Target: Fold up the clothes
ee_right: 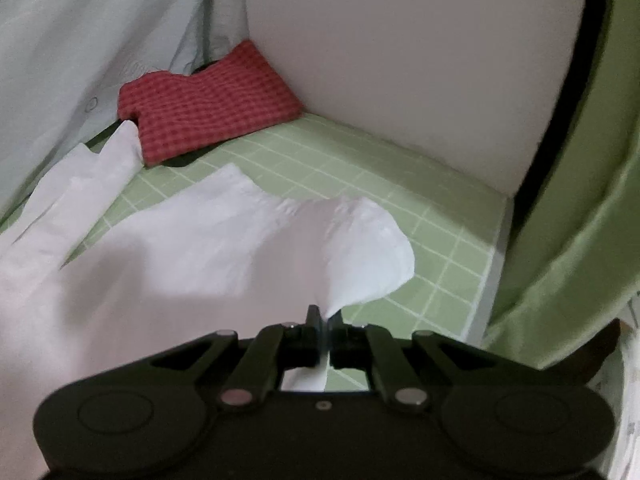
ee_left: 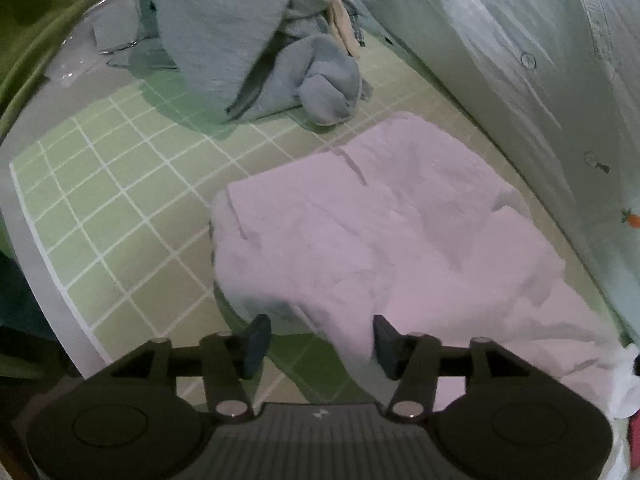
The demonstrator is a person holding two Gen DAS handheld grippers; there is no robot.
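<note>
A white garment (ee_left: 360, 232) lies rumpled on the green grid mat (ee_left: 104, 208). My left gripper (ee_left: 320, 346) hovers over its near edge with the jaws apart. A strip of the white cloth runs under the gap close to the right finger (ee_left: 386, 346), and neither pad presses on it. In the right wrist view my right gripper (ee_right: 324, 320) is shut on a corner of the white garment (ee_right: 208, 248). That corner is bunched and lifted off the mat (ee_right: 440, 240), and the cloth fans out ahead and to the left.
A grey-blue garment heap (ee_left: 240, 40) sits at the mat's far end. A pale mint buttoned shirt (ee_left: 520, 60) drapes along the right. A folded red checked cloth (ee_right: 208, 100) lies in the corner against a white wall (ee_right: 400, 60). Green fabric (ee_right: 580, 220) hangs past the mat's right edge.
</note>
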